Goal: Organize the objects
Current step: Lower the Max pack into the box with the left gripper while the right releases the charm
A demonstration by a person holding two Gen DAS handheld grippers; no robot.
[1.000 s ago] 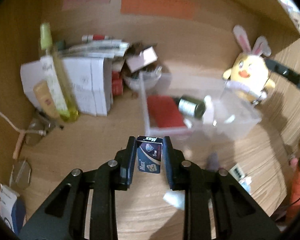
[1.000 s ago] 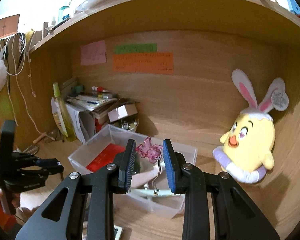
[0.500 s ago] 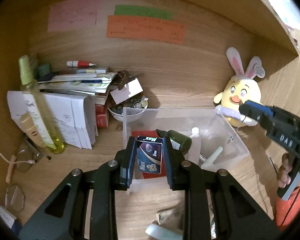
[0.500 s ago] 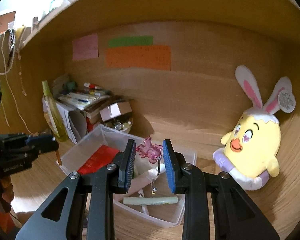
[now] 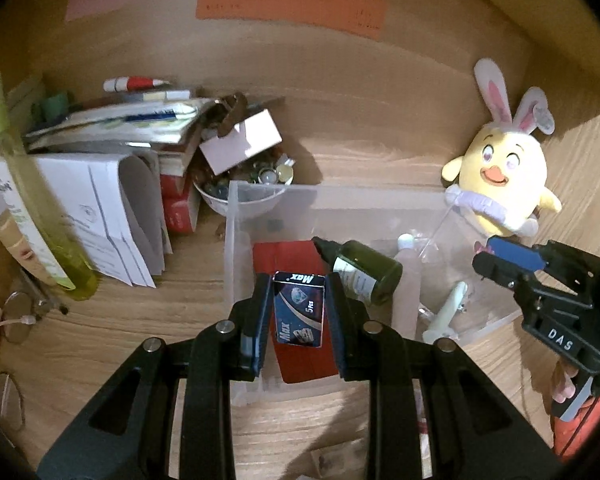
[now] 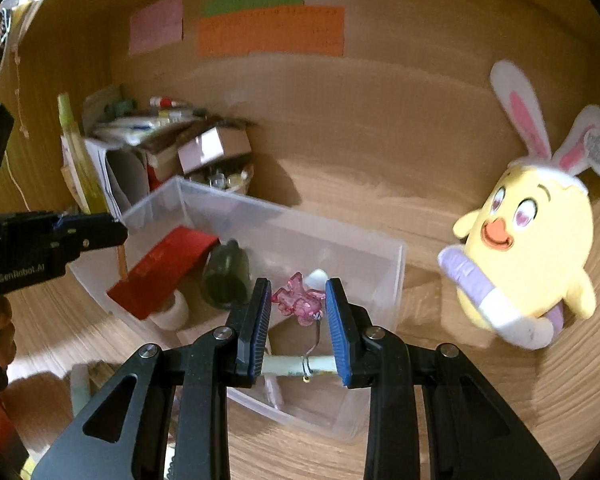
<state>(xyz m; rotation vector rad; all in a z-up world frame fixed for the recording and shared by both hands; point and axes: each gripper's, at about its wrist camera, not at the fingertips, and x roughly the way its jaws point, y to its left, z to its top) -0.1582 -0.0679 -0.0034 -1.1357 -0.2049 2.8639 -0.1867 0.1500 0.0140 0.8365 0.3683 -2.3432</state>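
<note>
Wooden desk (image 5: 100,344), clear bin (image 5: 236,240), held charm (image 6: 298,300)

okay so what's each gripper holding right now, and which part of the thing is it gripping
The left gripper pinches a small blue Max box by its two long sides. The right gripper clamps a pink charm by its opposite edges; its hook dangles free.

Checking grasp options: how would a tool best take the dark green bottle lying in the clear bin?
Grip the dark green bottle across its round body, coming from above. It lies on its side in the clear bin, whose walls block side approaches, and its cap end tapers too narrow.
</note>
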